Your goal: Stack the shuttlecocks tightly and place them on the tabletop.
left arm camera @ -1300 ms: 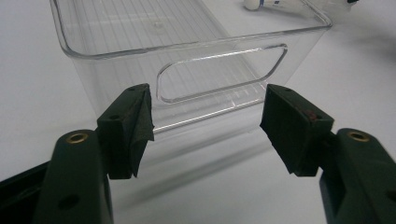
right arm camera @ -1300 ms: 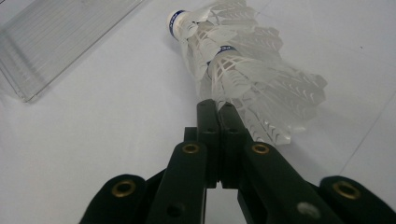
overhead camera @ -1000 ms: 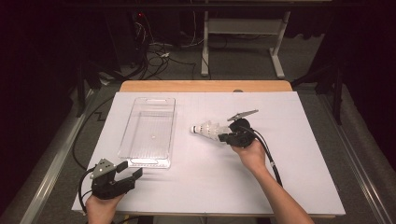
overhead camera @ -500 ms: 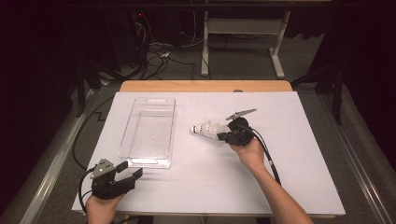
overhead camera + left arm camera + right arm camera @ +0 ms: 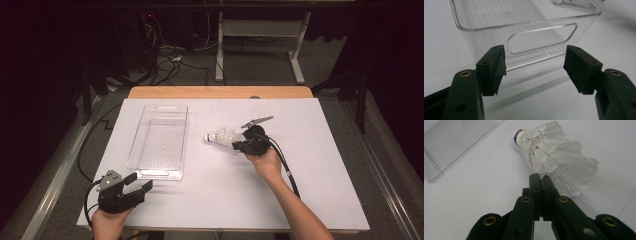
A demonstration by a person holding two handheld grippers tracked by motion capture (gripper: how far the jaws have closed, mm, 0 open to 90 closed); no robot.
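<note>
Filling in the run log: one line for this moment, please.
right gripper: shut on shuttlecock feathers | left gripper: open, facing bin | bin: empty

White sheet (image 5: 310, 165) spread over counter; wooden edge (image 5: 220, 92) exposed at far side. Beyond: grey floor, tangle of cables (image 5: 167, 57), white frame legs (image 5: 260, 37) of another stand. Metal rail (image 5: 50, 185) along left. Dark surroundings.

Place: lab or test room
Surface (image 5: 310, 165): white sheet over a wooden top
Floor (image 5: 260, 70): grey carpet, loose cables (image 5: 170, 55)
Behind: white desk frame (image 5: 260, 35), dark surroundings
</note>
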